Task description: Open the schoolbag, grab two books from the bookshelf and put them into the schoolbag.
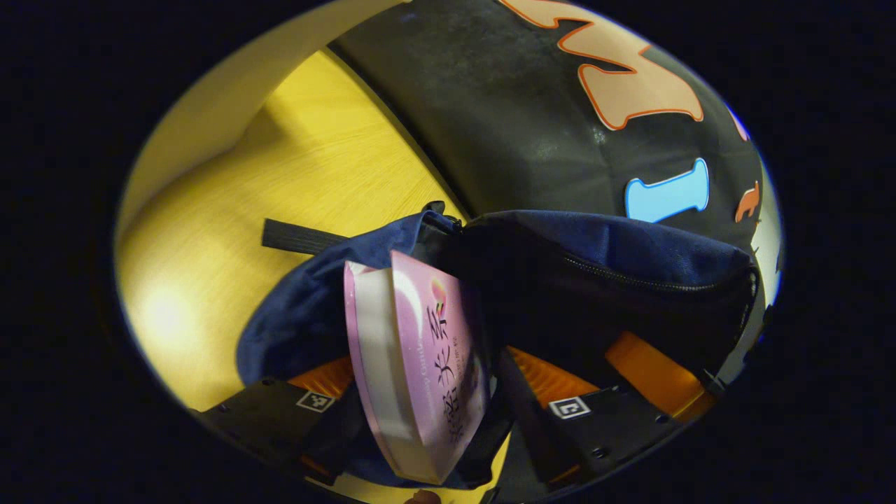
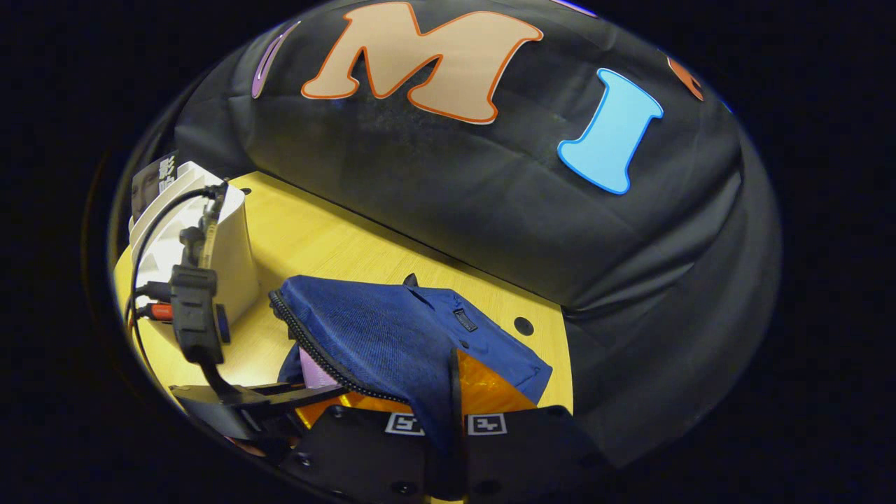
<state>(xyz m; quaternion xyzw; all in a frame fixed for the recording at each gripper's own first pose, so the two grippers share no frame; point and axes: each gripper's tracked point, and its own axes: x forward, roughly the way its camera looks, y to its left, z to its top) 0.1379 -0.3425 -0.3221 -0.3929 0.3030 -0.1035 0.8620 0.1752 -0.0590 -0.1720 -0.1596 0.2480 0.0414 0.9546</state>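
Left gripper point(image 1: 420, 413) clamping a pink-and-white book point(image 1: 413, 364), one orange finger point(image 1: 322, 378) pressing on each cover. The book stands on edge, its long axis running away from the camera toward the schoolbag point(image 1: 595, 266), whose dark open mouth lies directly ahead and slightly right of the book's far end; that end is already at the opening (how far inside cannot be told). The coming move appears to turn on pushing the book along this axis into the cavity.

Right gripper point(image 2: 448, 420) pressed together on the blue fabric of the schoolbag's upper lip point(image 2: 392, 343), apparently holding the zippered edge up so the mouth stays spread. In the right gripper view the left gripper shows at near left, with a pale edge of the book just under the lifted lip. The left gripper is thus the one delivering; the right only props.

The bag is navy, soft and slumped on a yellow wooden table point(image 2: 336, 245). A white bookshelf point(image 2: 224, 238) stands far left, one book point(image 2: 157, 178) upright in it.
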